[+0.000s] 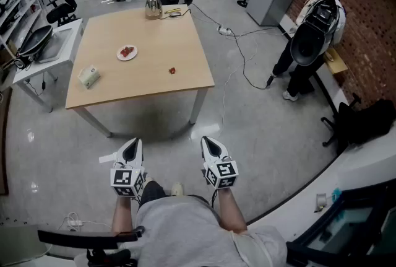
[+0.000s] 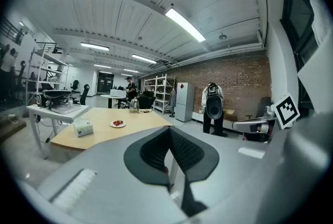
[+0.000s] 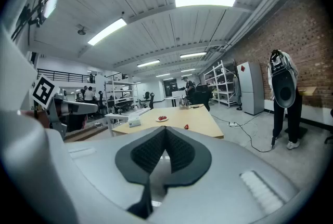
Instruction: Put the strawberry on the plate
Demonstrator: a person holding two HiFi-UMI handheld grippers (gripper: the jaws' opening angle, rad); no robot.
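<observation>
Well, both of my tools hang idle in front of my waist: the left gripper [image 1: 132,149] has its black ribbed fingers [image 2: 148,155] clenched together on nothing, and the right gripper [image 1: 211,148] is pressed shut and empty too. The small red strawberry [image 1: 172,70] lies alone on the square light-wood worktop [image 1: 148,36], towards its right front edge and well apart from me. The small round white plate [image 1: 119,54] sits further left and back, with some red fruit already on it. I judge that the approach is the step in hand. Since the berry is on my right, the right gripper looks the natural choice. I should walk up to the near edge, release the fingers before descending, straddle the berry from above and squeeze only softly, because it will likely bruise or roll. Then I lift clear and lower it onto a free part of the plate. The worktop looks smooth, and it also carries a pale green box [image 1: 89,76] near the left front corner and a silver kettle [image 1: 153,5] at the far edge. Around it the glossy grey floor [image 1: 266,129] is crossed by dark cables [image 1: 238,49] to the right of the worktop. A person in a white top [image 1: 312,30] bends by the red brick wall [image 1: 365,18].
</observation>
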